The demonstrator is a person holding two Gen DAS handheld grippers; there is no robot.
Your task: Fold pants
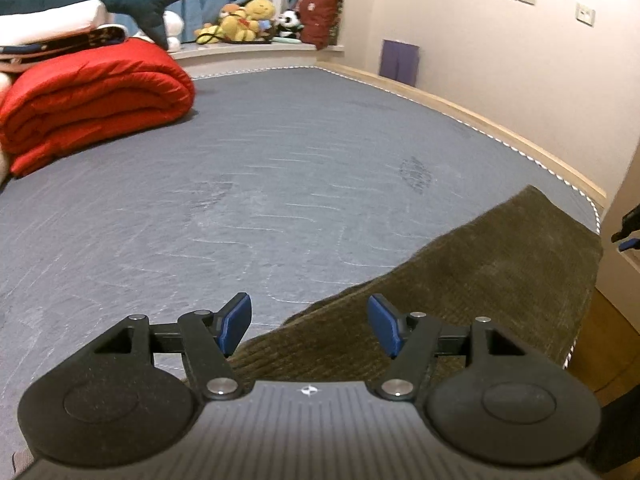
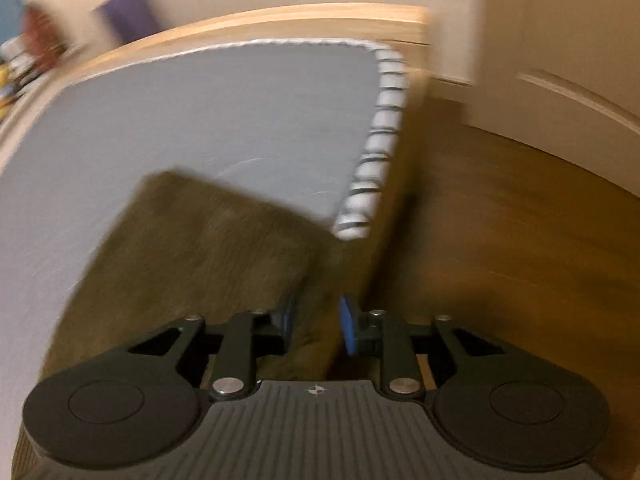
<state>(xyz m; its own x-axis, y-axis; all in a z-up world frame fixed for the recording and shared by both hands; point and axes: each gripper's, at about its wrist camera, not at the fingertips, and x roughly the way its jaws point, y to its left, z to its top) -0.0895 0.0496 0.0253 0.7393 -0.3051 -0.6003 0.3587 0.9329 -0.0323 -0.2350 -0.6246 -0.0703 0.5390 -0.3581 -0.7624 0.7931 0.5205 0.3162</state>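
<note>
The pants (image 1: 460, 280), olive-brown corduroy, lie flat on the grey bed (image 1: 240, 180) at its near corner, one edge reaching the mattress side. In the left wrist view they spread from 6 o'clock out to 3 o'clock of the left tongs (image 1: 310, 326), whose blue pads stand wide apart with nothing gripped; the cloth lies beneath and beyond them. In the blurred right wrist view the pants (image 2: 192, 248) stretch from 6 toward 10 o'clock. The right tongs (image 2: 316, 322) are narrow, cloth between the pads; whether they pinch it I cannot tell.
</note>
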